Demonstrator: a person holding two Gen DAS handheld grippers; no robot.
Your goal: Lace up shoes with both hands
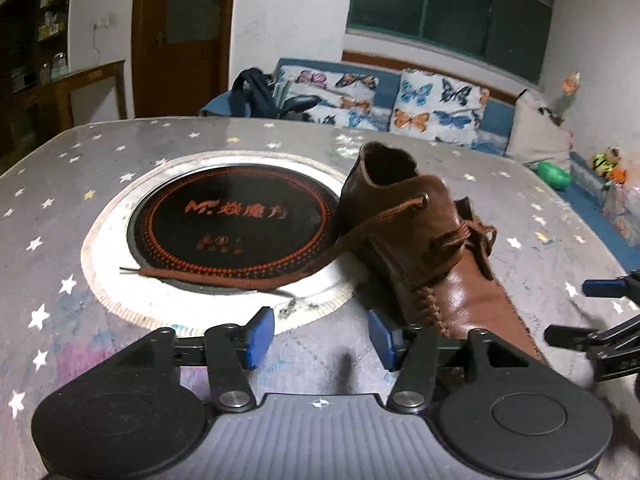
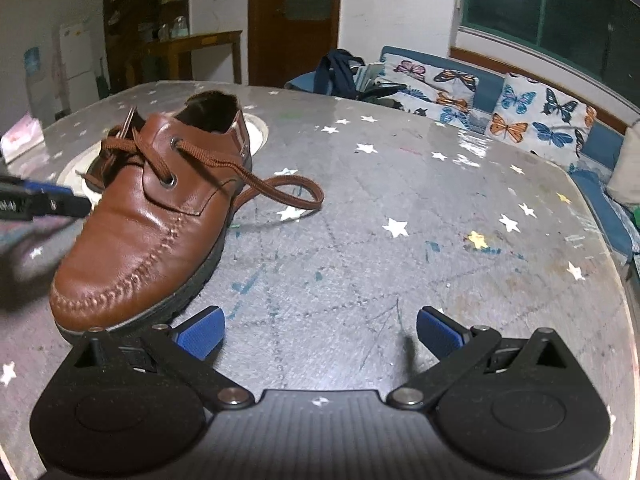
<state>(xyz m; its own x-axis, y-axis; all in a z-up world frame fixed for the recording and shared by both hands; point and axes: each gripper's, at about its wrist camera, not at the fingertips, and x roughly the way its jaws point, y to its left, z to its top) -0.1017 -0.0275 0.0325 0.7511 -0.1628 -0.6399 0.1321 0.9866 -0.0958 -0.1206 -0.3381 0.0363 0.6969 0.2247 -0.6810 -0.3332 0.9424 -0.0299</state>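
A brown leather shoe (image 1: pixel 424 248) (image 2: pixel 152 220) stands on the star-patterned table, toe toward me. Its brown lace is threaded through the eyelets. One loose lace end (image 1: pixel 224 276) trails left across the round black hob. The other lace end (image 2: pixel 280 192) loops on the table to the shoe's right. My left gripper (image 1: pixel 320 336) is open, low over the table beside the toe, with nothing between its blue pads. My right gripper (image 2: pixel 320 332) is open too, just right of the toe, empty. Each gripper shows at the edge of the other's view: the right gripper (image 1: pixel 592 312), the left gripper (image 2: pixel 44 200).
A round black induction hob (image 1: pixel 236 224) with a white ring is set into the table left of the shoe. Beyond the table's far edge stand a blue sofa with butterfly cushions (image 1: pixel 436 108), a dark bag (image 2: pixel 340 72) and a wooden door (image 2: pixel 294 20).
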